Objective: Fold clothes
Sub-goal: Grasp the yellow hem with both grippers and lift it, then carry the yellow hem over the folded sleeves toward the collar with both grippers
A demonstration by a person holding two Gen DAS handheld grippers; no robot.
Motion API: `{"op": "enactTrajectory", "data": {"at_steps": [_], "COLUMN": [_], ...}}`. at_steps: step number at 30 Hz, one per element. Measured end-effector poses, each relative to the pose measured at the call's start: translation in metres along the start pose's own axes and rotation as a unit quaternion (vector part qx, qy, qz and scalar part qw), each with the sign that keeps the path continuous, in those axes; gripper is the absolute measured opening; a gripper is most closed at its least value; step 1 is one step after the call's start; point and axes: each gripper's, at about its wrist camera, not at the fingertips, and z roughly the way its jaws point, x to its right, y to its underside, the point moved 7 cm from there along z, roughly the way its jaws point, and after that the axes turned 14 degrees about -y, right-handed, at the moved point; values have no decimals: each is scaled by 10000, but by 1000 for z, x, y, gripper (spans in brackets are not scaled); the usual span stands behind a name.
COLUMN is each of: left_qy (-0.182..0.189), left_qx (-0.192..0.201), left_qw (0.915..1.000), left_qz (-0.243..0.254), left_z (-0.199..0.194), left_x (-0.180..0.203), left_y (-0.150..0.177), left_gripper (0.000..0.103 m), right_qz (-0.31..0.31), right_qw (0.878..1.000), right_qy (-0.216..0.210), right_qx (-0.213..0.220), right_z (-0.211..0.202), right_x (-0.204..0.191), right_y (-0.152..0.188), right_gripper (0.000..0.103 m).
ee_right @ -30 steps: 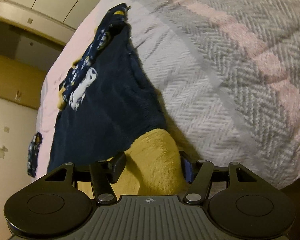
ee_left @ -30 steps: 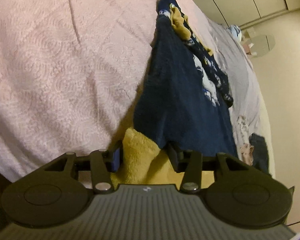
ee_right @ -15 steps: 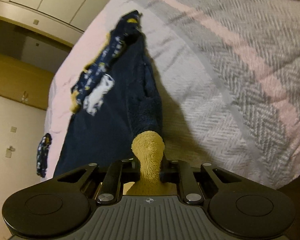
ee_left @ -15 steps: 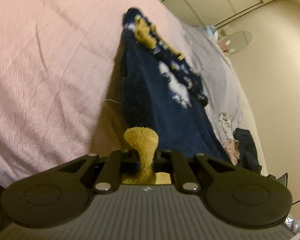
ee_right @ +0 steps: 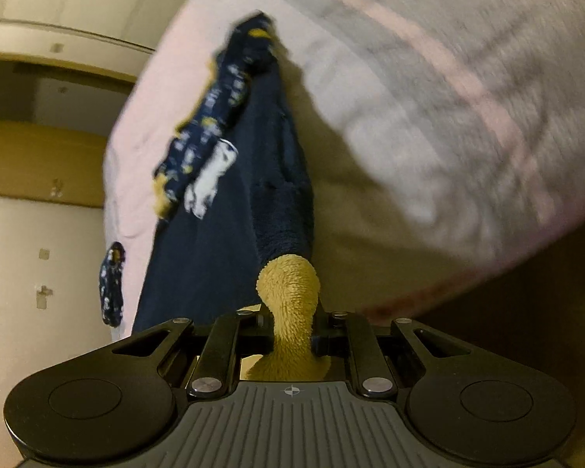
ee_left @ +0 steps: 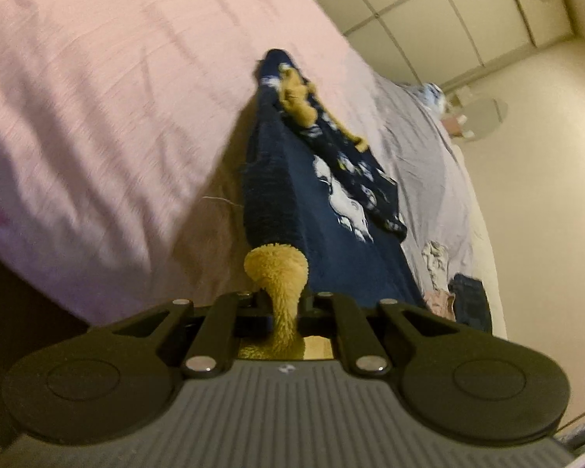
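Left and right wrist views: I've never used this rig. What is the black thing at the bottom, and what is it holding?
Each picture comes from a camera mounted on a hand-held gripper, looking forward along its two fingers. The black shape is the gripper itself. The left gripper is shut on one yellow cuff of a navy garment; the right gripper is shut on another yellow cuff. The garment stretches away across a bed, partly lifted. Other clothes lie at the bed's edge.
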Motion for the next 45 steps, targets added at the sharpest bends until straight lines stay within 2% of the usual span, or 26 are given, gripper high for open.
{"op": "enactTrajectory", "data": {"at_steps": [3,6,8,12,14,15,16,17,18,20,22,23,26,29,32,37,41,45], "left_qy": [21,180,403,814,797,772,748,666,554,360,230,138,-203,-627,-819,-1099,-1208,-1229], "left_qx": [-149,-168,-141,-107,-139,-148,-154,-173,-208,-265,-283,-300,-412,-625,-725,-663,-534,-469], "left_qw": [9997,9992,9979,9946,9943,9945,9947,9949,9954,9966,9983,9989,9989,9947,9902,9877,9869,9872], "left_qz": [-191,-313,-480,-632,-691,-696,-691,-731,-758,-692,-460,-329,67,529,865,891,927,904], "left_z": [12,22,28,63,90,105,121,137,152,176,192,197,214,230,243,259,271,287], "left_x": [12,32,47,87,107,116,126,132,136,143,148,148,138,127,125,124,127,129], "left_y": [-20,-56,-89,-176,-218,-238,-259,-277,-295,-325,-346,-352,-356,-339,-323,-316,-322,-325], "left_gripper": [7,7,7,7,9,9,11,13,17,20,25,30,30,31,35,38,39,40], "right_qz": [302,405,491,664,715,736,756,776,795,739,369,157,-485,-988,-1425,-2104,-2475,-2581], "right_qw": [9994,9991,9986,9960,9922,9893,9859,9818,9772,9686,9681,9690,9730,9727,9698,9593,9533,9528], "right_qy": [159,109,4,-206,-320,-378,-436,-493,-551,-630,-572,-479,256,1061,1443,1738,1695,1582], "right_qx": [-49,34,211,564,967,1199,1430,1661,1890,2289,2412,2421,2240,1812,1353,725,347,224], "right_z": [6,17,31,61,79,88,97,106,115,128,129,130,134,147,166,204,237,266], "right_x": [-9,-36,-58,-102,-120,-128,-136,-144,-152,-167,-176,-179,-170,-153,-141,-130,-116,-106], "right_y": [-22,-65,-98,-166,-203,-221,-240,-258,-277,-307,-318,-320,-315,-306,-303,-313,-327,-345], "right_gripper": [15,15,15,15,16,18,31,40,56,58,58,58,58,58,58,58,58,58]}}
